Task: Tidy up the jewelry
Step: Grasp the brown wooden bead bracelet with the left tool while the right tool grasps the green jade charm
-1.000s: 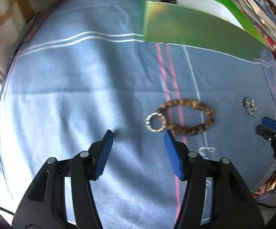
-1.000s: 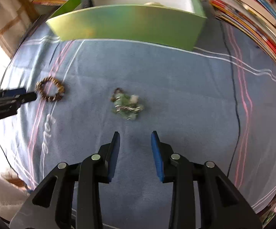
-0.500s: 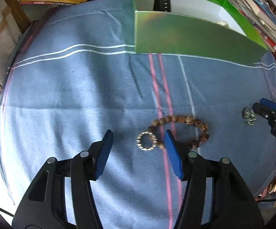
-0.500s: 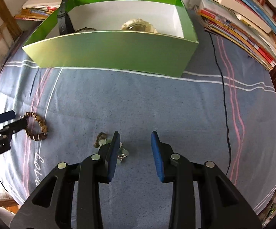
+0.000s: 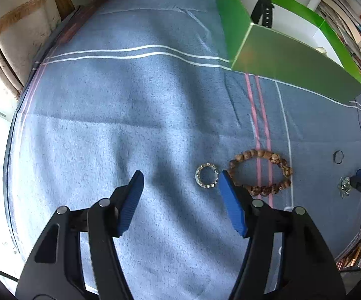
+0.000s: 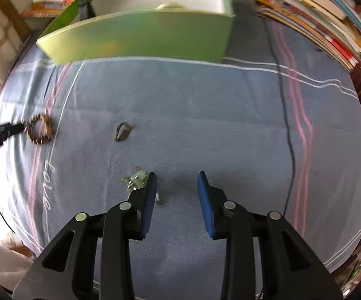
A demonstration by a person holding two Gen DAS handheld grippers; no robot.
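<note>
The left gripper hangs low over the blue cloth on the counter, and its jaws are wide apart with nothing in them. A small silver ring lies flat just ahead, closer to the right jaw than the left, so the jaws need to slide a bit right to get around it. Just beside the ring on the right lies a brown bead bracelet, and the right jaw could bump it. Farther right, a little pile of shiny green charms sits outside the left jaw of the right gripper, whose jaws are also wide and hold nothing. A dark little piece lies farther ahead. The green box waits at the back.
</note>
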